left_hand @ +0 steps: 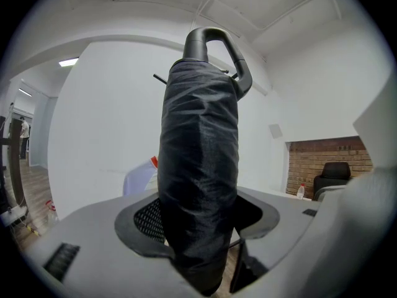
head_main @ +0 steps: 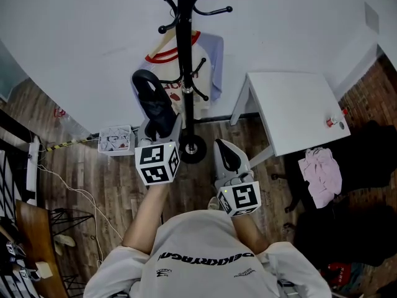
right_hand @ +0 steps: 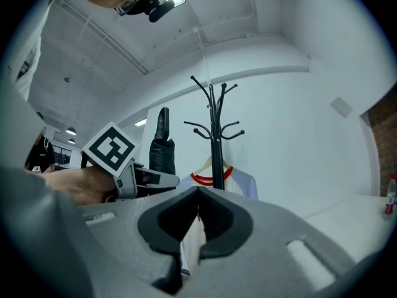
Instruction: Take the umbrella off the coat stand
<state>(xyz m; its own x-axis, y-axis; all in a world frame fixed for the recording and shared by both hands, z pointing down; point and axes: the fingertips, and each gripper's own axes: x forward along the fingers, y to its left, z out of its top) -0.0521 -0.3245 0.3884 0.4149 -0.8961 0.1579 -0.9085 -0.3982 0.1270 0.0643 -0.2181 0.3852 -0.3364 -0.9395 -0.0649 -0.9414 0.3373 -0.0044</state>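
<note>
A folded black umbrella (head_main: 152,101) in its sleeve stands upright, and my left gripper (head_main: 160,128) is shut on its lower part. It hangs just left of the black coat stand (head_main: 184,61), apart from the hooks. In the left gripper view the umbrella (left_hand: 198,166) fills the middle, its curved handle at the top, with the left gripper (left_hand: 198,228) pinching it from both sides. My right gripper (head_main: 228,157) is lower and to the right, shut with nothing in it. In the right gripper view the right gripper (right_hand: 198,194) points at the coat stand (right_hand: 214,129), with the umbrella (right_hand: 162,144) to its left.
A white and lilac shirt (head_main: 198,67) with red trim hangs on the stand. The stand's round base (head_main: 192,149) sits on the wood floor. A white table (head_main: 298,110) with a small bottle (head_main: 335,121) stands to the right, a pink cloth (head_main: 321,169) beside it. A small basket (head_main: 115,139) sits at the left.
</note>
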